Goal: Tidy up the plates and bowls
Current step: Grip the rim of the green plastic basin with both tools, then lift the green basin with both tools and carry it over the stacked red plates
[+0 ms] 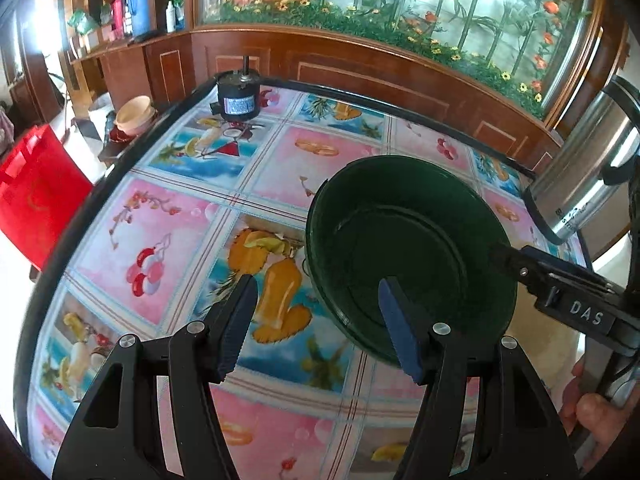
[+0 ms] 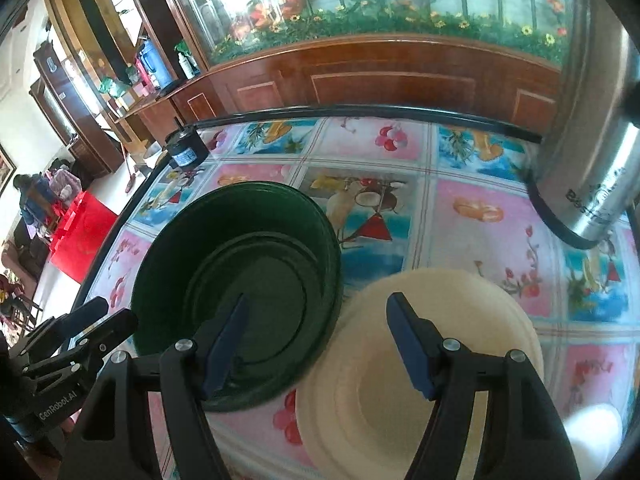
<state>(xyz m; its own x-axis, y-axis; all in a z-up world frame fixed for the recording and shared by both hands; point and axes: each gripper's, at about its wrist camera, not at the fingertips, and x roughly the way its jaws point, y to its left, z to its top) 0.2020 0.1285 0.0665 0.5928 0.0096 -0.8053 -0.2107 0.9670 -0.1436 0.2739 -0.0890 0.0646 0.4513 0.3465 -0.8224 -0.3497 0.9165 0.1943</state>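
A deep dark-green bowl stands on the patterned tablecloth. Right beside it in the right wrist view lies a cream plate, slightly blurred and touching or nearly touching the bowl. My left gripper is open above the bowl's near-left rim; one finger overlaps the bowl and the other hangs over the cloth. My right gripper is open too, straddling the spot where bowl and plate meet. Its tips reach over the bowl's right rim in the left wrist view. Neither gripper's pads press on anything.
A tall steel flask stands at the table's right. A black motor sits at the far left corner. The black table edge curves on the left, with a red bag and cream bowls beyond.
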